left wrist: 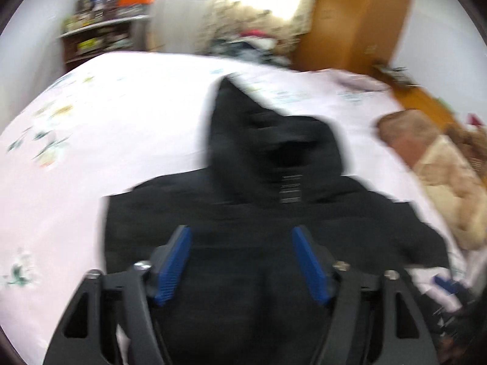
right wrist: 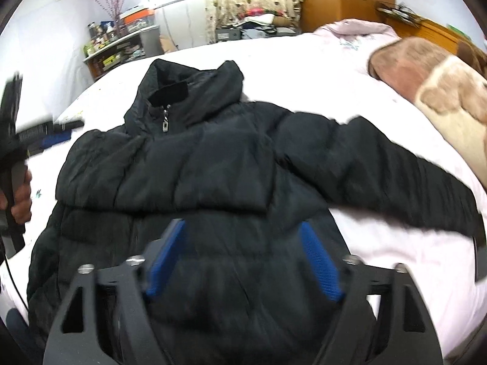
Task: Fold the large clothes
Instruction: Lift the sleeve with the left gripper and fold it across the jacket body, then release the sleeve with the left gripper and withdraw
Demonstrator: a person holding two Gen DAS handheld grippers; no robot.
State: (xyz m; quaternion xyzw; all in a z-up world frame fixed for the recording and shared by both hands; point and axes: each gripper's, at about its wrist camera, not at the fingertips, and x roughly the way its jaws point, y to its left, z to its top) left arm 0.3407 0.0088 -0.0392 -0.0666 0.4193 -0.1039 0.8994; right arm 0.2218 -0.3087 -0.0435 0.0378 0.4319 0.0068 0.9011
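A black puffer jacket [right wrist: 194,167] lies front-up on the bed [right wrist: 319,70]. Above the jacket's lower body, the left tool [left wrist: 242,261] and right tool [right wrist: 240,258] both gape wide, holding nothing.

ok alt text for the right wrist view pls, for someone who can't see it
A black puffer jacket lies front up on a pale pink bed, one sleeve folded across its chest and the other stretched out to the right. The right gripper hovers open above its lower half, and the left gripper shows at the left edge.
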